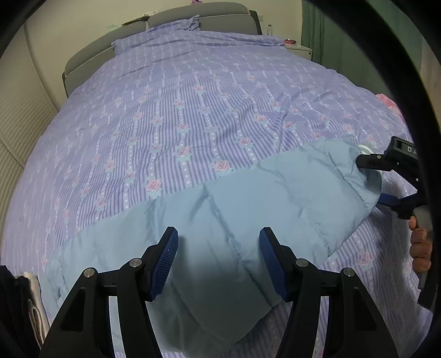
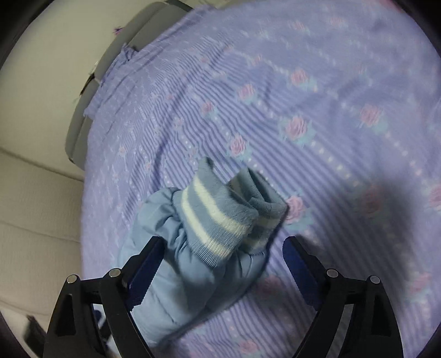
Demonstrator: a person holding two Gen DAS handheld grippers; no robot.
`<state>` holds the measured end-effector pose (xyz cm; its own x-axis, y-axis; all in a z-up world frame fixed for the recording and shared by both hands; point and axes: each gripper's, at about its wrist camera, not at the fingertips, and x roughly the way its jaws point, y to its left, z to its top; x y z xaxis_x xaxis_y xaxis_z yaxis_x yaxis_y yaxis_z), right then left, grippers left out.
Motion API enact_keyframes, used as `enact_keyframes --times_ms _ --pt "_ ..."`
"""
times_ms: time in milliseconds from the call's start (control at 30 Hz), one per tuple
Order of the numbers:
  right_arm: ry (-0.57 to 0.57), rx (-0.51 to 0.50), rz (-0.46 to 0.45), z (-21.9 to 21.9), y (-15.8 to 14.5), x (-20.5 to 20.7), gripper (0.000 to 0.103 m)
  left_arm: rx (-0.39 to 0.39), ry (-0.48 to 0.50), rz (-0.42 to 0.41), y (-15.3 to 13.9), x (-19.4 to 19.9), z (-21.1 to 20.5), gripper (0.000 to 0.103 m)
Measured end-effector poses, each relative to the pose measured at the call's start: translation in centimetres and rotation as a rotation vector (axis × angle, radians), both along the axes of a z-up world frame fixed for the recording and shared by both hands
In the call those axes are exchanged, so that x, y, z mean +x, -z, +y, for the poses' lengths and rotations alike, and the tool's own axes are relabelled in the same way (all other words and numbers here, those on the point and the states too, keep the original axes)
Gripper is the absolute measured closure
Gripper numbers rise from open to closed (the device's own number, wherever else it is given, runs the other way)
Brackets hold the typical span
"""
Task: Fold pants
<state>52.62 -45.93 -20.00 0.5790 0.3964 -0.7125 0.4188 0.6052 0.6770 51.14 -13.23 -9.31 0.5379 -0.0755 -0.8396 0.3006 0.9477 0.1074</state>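
Light blue quilted pants [image 1: 248, 209] lie across the near side of the bed. My left gripper [image 1: 219, 247] is open, its jaws wide apart just above the middle of the pants, holding nothing. In the right wrist view the pants' leg end [image 2: 187, 256] with its striped knit cuffs [image 2: 217, 217] lies between my right gripper's [image 2: 222, 264] open jaws; the left pad touches the fabric. In the left wrist view the right gripper [image 1: 366, 176] sits at the cuff end of the pants at the right.
The bed is covered by a purple striped sheet with pink roses [image 1: 193, 110]. A grey headboard [image 1: 198, 16] and pillows [image 1: 171, 35] are at the far end. A white nightstand [image 1: 299, 51] stands at the far right. Dark and white cloth [image 1: 27, 303] lies at the near left.
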Motion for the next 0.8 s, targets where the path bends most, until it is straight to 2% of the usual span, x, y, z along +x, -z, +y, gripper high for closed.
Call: enact_keyframes --times_ms 100,233,300,367,433,567,633,800 --pt "-0.005 0.054 0.003 -0.1 1.2 0.2 0.015 0.003 -0.005 0.007 0.2 0.2 -0.1 0.043" --pt "-0.042 0.043 -0.017 0.5 1.5 0.4 0.053 -0.021 -0.020 0.029 0.3 0.0 0.2 0.043" --pt "-0.042 0.021 -0.029 0.6 0.7 -0.1 0.059 -0.034 -0.016 0.034 0.3 -0.1 0.3 0.043" --pt "-0.034 -0.029 -0.056 1.0 -1.2 -1.1 0.061 -0.031 -0.004 0.025 0.3 -0.2 0.3 0.044" --pt "-0.034 -0.101 -0.088 1.5 -3.4 -1.9 0.062 -0.018 -0.003 0.022 0.5 -0.2 0.3 0.049" --pt "-0.047 -0.283 -0.118 2.9 -7.3 -3.2 0.062 -0.087 -0.011 0.102 2.0 0.9 1.0 0.070" --pt "-0.066 -0.328 -0.116 3.5 -8.1 -3.6 0.062 -0.099 -0.009 0.135 2.9 1.5 0.7 0.073" --pt "-0.123 -0.442 -0.136 5.4 -10.2 -4.0 0.062 -0.051 0.007 0.165 4.5 2.0 -0.2 0.074"
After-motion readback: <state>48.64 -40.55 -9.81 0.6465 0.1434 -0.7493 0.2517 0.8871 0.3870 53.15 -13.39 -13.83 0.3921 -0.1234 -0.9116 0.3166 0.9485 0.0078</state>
